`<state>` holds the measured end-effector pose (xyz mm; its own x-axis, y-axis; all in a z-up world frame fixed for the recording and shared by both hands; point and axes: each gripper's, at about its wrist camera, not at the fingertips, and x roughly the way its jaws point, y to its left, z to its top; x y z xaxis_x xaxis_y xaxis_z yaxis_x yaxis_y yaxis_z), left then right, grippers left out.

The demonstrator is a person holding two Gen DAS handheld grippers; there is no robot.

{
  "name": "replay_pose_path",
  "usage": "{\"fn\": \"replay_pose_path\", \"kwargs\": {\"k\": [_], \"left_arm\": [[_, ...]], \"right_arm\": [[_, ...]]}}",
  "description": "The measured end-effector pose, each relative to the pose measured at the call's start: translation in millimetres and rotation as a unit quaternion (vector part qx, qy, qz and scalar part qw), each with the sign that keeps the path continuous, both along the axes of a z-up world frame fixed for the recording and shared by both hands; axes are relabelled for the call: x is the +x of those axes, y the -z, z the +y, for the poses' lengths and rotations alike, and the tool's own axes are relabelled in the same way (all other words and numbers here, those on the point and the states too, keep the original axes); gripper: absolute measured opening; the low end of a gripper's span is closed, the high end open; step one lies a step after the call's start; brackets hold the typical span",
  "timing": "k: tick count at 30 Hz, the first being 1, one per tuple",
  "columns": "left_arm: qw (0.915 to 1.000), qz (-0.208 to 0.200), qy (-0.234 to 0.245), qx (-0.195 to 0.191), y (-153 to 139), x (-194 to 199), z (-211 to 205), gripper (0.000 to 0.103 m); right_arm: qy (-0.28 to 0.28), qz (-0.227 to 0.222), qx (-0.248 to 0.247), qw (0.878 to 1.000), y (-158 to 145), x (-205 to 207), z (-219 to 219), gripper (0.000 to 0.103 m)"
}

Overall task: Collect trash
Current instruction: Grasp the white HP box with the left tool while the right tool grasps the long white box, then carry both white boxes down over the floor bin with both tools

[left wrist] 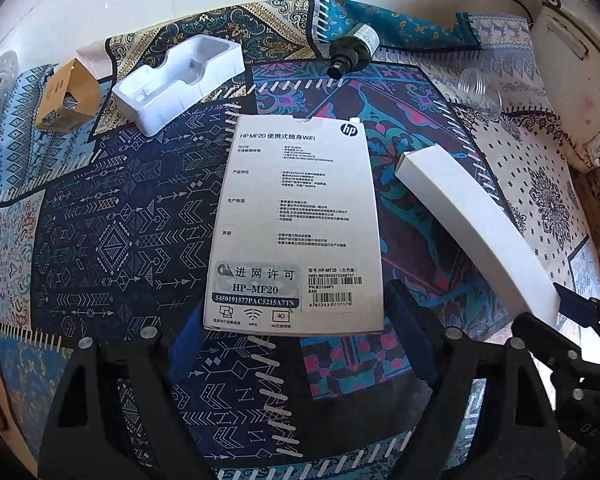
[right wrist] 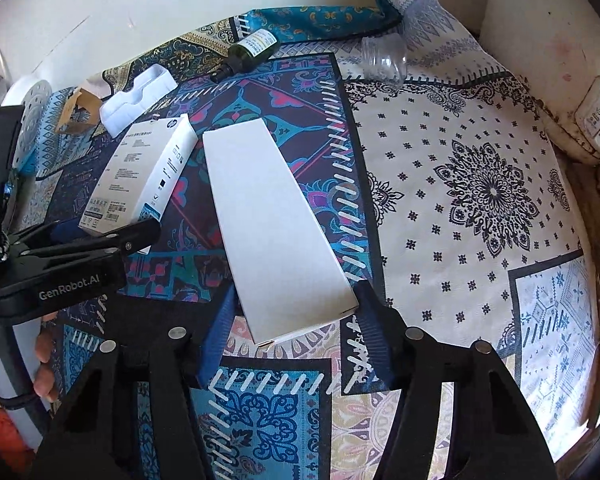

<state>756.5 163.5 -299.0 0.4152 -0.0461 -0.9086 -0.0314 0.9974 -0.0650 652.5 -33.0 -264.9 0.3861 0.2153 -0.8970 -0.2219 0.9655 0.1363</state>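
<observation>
Straddling the near end of the plain white box (right wrist: pixel 272 216), the right gripper (right wrist: pixel 296 344) is being held with its jaws wide, a blue pad on either side of the box and neither seeming to touch it, though the fisheye edge is making contact hard to judge. The left gripper (left wrist: pixel 296 332) is likewise being kept spread wide around the near edge of the printed HP box (left wrist: pixel 296 216), with nothing being gripped. Both boxes are lying flat on the patterned cloth (right wrist: pixel 460 184), just beside each other. Farther out, a white plastic tray (left wrist: pixel 180 80), a torn brown carton (left wrist: pixel 66 96), a dark green bottle (left wrist: pixel 350 54) on its side and a clear plastic cup (left wrist: pixel 480 90) are being left scattered near the far edge.

Trouble is likely being invited by the flatness of the boxes: if the jaws are closed too high, only the top edge is being pinched and the box may be tipped or pushed away. With both grippers working so near, a collision could also be caused.
</observation>
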Motion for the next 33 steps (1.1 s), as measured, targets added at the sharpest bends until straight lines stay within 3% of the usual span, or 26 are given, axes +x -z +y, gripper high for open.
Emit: {"fn": "replay_pose_path", "kwargs": {"k": [1,6,12,24,33], "left_arm": [[1.0000,-0.007,0.000,0.005,-2,-1,-1,0.076],[0.9995,-0.026,-0.012,0.010,-16,-9,-5,0.076],[0.9968,-0.071,-0.036,0.003,-58,-37,-19,0.076],[0.9822,-0.129,-0.137,-0.009,-121,-134,-55,0.076],[0.9787,-0.139,-0.151,-0.008,-139,-203,-67,0.076]], "right_arm": [[-0.001,-0.003,0.004,1.000,-3,-2,-2,0.056],[0.000,-0.027,0.014,1.000,-23,-13,-16,0.055],[-0.002,-0.053,0.028,0.998,-40,-21,-33,0.054],[-0.075,-0.089,0.059,0.991,-72,-65,-79,0.053],[-0.089,-0.103,0.069,0.988,-80,-111,-86,0.053]]}}
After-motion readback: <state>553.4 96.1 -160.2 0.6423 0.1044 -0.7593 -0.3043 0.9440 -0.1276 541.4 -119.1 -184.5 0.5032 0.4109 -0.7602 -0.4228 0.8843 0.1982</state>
